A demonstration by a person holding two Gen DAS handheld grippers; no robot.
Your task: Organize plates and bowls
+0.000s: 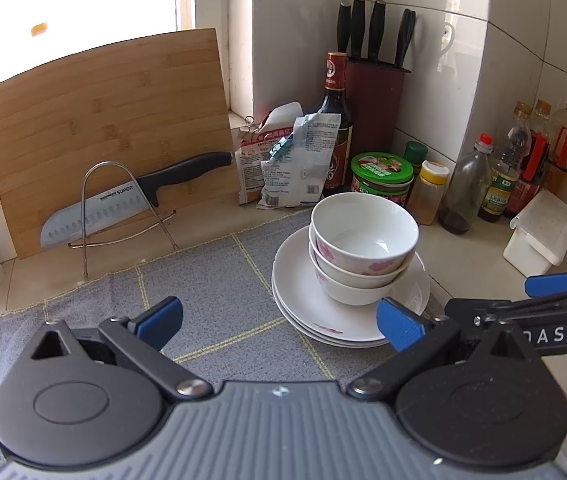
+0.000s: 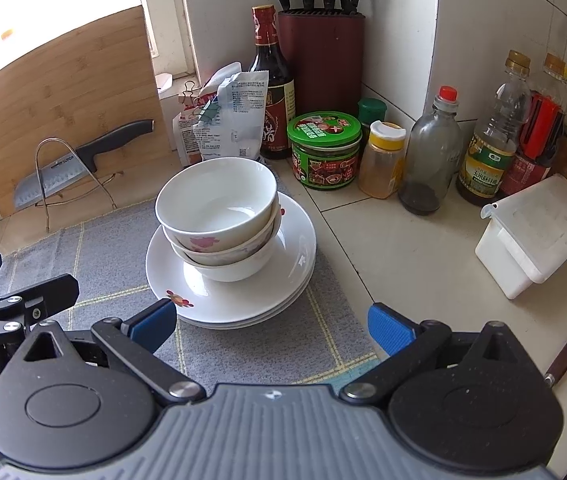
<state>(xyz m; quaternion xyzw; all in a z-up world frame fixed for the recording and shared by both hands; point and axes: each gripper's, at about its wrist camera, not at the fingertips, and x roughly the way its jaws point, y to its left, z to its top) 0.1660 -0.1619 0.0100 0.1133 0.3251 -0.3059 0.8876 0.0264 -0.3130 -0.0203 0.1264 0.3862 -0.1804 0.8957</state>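
Three glossy white bowls point(image 2: 219, 224), floral-printed, sit nested mouth-up on stacked round plates point(image 2: 239, 300) atop a grey checked cloth point(image 2: 115, 264), just ahead of the right gripper point(image 2: 271, 326) and ahead-right of the left gripper point(image 1: 281, 322). Both grippers are spread wide, holding nothing.

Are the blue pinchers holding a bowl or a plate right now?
No, nothing is held. The left gripper and the right gripper are both open and empty, short of the bowls stacked on the plates.
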